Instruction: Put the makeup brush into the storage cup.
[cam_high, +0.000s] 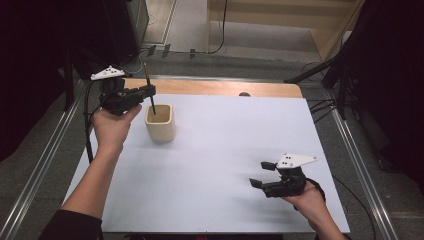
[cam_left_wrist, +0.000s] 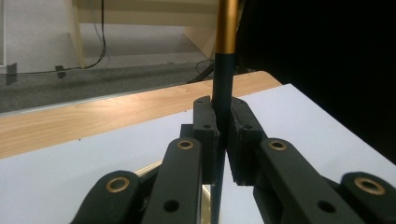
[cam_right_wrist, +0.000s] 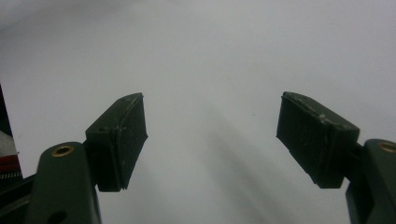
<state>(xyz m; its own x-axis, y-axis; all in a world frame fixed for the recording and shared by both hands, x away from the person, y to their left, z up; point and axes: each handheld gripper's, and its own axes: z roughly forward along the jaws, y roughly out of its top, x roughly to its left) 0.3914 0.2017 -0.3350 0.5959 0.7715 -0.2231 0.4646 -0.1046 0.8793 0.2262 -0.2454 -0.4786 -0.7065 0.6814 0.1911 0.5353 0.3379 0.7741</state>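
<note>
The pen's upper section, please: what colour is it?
Gold, above a dark barrel; the pen shows best in the left gripper view.

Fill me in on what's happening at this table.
A person works with a handheld gripper in each hand. The left gripper is shut on a dark pen with a gold band, held upright with its lower end inside the cream cup. The right gripper rests open over the white tabletop, holding nothing.
</note>
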